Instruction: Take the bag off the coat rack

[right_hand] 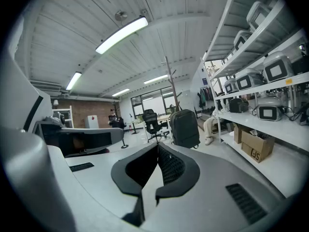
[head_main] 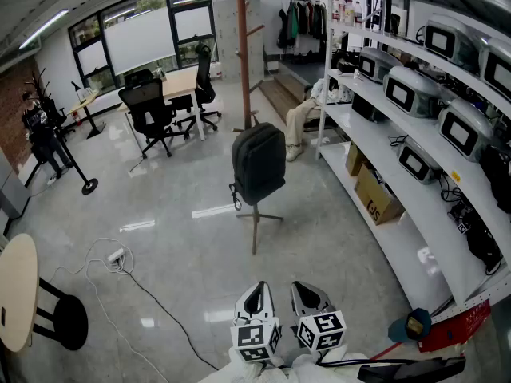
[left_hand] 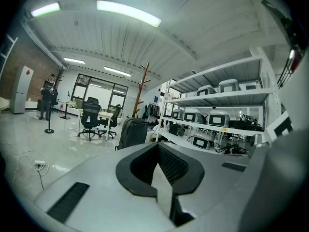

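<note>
The left gripper (head_main: pixel 255 300), jaws together on nothing, sits low in the head view, well apart from the black bag (head_main: pixel 259 163). The bag hides the top of the thin coat rack (head_main: pixel 256 226) it seems to hang on. The right gripper (head_main: pixel 310 298) is likewise closed and empty.

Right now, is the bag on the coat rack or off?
On: the bag hangs upright on the coat rack, clear of the floor.
</note>
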A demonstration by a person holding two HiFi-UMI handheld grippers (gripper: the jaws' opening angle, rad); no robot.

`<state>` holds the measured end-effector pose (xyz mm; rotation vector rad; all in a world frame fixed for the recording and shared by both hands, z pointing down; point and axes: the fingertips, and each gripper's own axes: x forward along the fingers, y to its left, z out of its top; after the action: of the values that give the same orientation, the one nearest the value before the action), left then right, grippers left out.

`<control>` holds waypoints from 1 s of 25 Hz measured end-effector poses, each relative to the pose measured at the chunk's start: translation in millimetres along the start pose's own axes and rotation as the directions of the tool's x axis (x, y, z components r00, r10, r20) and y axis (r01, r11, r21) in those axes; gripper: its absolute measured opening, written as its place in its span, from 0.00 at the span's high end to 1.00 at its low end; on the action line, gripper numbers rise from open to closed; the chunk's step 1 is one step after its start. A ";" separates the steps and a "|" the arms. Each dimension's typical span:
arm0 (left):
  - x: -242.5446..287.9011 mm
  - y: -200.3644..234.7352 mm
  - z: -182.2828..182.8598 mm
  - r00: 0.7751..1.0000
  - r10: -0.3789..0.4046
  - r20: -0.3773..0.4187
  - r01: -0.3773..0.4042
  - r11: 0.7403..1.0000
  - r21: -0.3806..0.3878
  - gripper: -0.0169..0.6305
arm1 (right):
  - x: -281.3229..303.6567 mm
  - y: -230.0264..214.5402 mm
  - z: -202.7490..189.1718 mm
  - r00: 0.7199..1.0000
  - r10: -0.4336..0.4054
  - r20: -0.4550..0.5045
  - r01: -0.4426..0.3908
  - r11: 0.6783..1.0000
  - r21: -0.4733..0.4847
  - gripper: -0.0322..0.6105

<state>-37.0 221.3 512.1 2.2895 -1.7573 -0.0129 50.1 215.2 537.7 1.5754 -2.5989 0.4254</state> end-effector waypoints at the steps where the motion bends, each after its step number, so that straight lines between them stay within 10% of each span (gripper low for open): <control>1: 1.8 2.0 1.3 1.000 -0.004 0.000 0.004 1.000 0.001 0.97 | 2.4 0.0 0.3 1.000 -0.004 -0.001 0.004 1.000 0.002 0.93; 25: 58.6 31.9 15.9 1.000 0.006 0.003 -0.006 1.000 0.004 0.97 | 70.6 -12.6 20.8 1.000 0.014 -0.003 -0.014 1.000 -0.008 0.93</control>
<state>-54.0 154.9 511.9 2.2884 -1.7669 -0.0114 29.6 143.5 534.6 1.5538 -2.6073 0.4175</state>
